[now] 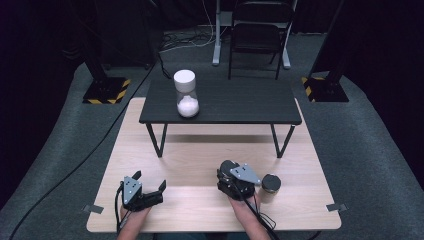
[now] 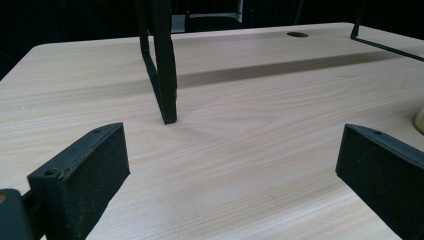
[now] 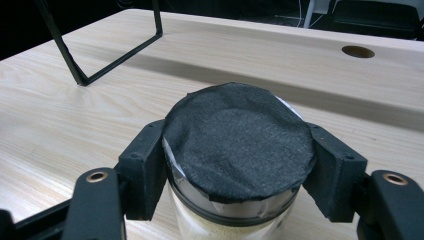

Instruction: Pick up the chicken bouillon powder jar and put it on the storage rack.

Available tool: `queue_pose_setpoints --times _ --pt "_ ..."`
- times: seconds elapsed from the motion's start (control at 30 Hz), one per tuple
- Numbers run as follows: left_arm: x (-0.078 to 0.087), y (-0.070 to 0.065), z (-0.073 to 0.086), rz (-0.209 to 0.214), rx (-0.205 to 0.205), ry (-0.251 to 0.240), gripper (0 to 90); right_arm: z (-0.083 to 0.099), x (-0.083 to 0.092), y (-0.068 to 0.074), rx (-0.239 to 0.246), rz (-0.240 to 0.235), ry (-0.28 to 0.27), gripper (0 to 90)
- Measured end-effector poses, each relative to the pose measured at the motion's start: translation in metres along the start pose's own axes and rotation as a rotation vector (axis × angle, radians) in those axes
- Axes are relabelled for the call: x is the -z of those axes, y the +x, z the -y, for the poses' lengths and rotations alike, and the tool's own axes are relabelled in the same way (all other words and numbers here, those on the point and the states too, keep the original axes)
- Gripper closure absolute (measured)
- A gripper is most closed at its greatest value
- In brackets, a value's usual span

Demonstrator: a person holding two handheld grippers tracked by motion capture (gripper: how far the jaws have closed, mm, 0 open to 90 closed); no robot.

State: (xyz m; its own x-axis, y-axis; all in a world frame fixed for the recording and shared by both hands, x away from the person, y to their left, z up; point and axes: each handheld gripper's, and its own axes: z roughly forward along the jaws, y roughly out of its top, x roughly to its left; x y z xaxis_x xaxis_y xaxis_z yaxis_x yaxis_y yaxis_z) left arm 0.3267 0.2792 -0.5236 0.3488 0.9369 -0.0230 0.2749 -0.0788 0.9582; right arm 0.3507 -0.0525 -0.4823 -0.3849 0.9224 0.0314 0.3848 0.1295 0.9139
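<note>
Nearest the person, the left tool (image 1: 150,187) rests low on the pale wood-grain desk (image 1: 200,200) at its front left, jaws spread wide with nothing between them; in the left gripper view bare desk lies between the two black pads. At front right, the right tool (image 3: 235,165) is clenched on the small round jar with a black fabric-covered lid and pale grainy contents (image 3: 239,150), its pads pressing the jar's neck from both sides just under the lid; the jar stands upright on the desk near the front right edge (image 1: 271,186). Farther back, a low black rectangular stand on thin metal legs (image 1: 220,102) sits across the desk's far half. On its left part stands a clear hourglass with a white cap and white sand settled in the lower bulb (image 1: 186,94). Beyond the desk, grey carpet (image 1: 360,150) covers the floor, with a black folding chair (image 1: 260,30), trailing cables and two yellow-and-black striped bases in a dark room.
</note>
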Motion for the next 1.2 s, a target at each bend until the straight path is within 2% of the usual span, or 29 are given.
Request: queue_pose_setpoints --times 0.37,1.2 --pt "0.000 0.000 0.000 0.000 -0.003 0.003 0.2 -0.008 0.007 -0.002 -0.004 0.010 -0.009 33.6" --pt "-0.001 0.000 0.000 -0.002 0.001 0.004 0.2 -0.061 0.039 -0.018 -0.013 0.013 -0.094 33.8"
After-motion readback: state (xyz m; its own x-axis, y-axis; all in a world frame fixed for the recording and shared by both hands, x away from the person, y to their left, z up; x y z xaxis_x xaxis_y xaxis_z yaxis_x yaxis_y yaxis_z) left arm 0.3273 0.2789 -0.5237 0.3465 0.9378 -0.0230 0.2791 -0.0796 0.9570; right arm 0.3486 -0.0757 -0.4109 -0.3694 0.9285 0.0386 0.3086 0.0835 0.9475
